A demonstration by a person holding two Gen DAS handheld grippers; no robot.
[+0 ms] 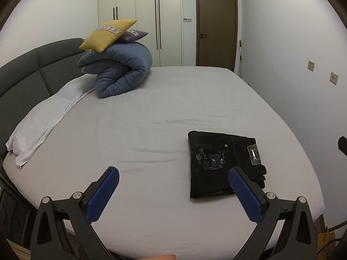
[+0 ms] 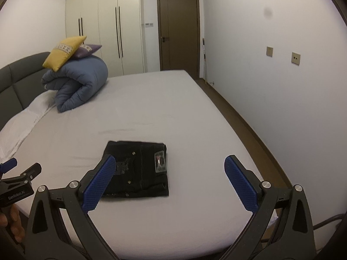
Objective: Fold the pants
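Blue-padded fingers of the left gripper [image 1: 173, 173] stand wide apart in the foreground of the left wrist view, with nothing between them but bare grey sheet. Just ahead of its right finger lie the black pants [image 1: 223, 164], folded into a compact, roughly square bundle with the waistband label and a metal button facing up; the finger's tip overlaps the bundle in that view, though whether it touches cannot be told.

From the right wrist view, the right gripper [image 2: 168, 164] is likewise spread to its full width and holds nothing. The pants sit ahead of it, toward its left finger, which crosses in front of the bundle's near corner. Beyond that finger, at the frame's edge, part of the left gripper shows, along with the person's hand [image 2: 13, 223] wrapped around its handle.

Judging by how things lie, the folding looks essentially complete: the layers are stacked with fairly even edges, no leg trails loose across the bed [image 1: 151, 117], and neither tool grips cloth. What could remain, at most, is a light squaring of the slightly uneven layered edge on the side toward the right gripper.

Farther ahead of both grippers, near the padded headboard, a rolled blue duvet [image 1: 121, 71] carries a yellow cushion [image 1: 108, 33] and a purple one, well apart from the work.
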